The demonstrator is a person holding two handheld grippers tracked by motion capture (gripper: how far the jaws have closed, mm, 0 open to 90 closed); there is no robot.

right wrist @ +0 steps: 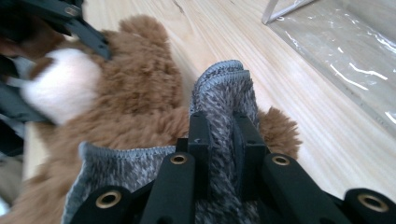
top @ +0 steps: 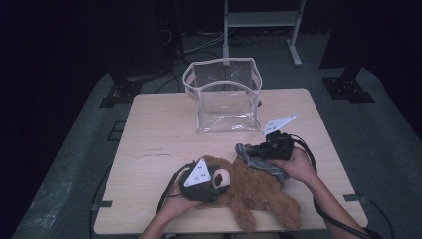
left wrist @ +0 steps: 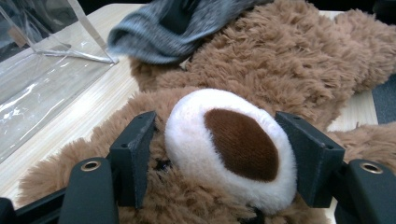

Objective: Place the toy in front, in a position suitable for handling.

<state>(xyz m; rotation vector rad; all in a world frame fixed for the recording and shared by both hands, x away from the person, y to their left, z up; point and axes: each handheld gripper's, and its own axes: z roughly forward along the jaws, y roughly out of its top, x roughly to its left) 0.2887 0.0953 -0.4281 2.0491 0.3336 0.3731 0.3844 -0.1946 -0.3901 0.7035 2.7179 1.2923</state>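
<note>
A brown teddy bear [top: 259, 191] lies on its back near the table's front edge. My left gripper [top: 222, 180] is at its head. In the left gripper view its jaws [left wrist: 219, 149] stand on either side of the white snout [left wrist: 233, 140] and press on it. A grey knit garment [top: 271, 169] lies across the bear's upper body. My right gripper [top: 251, 149] is shut on a fold of it. In the right gripper view the jaws [right wrist: 222, 126] pinch the grey knit [right wrist: 224, 88] above the brown fur [right wrist: 140, 93].
A clear plastic bag [top: 224, 94] with white trim stands open at the back middle of the wooden table [top: 159, 129]. A metal stand [top: 261, 20] is on the floor behind the table. Bare wood lies between bag and bear.
</note>
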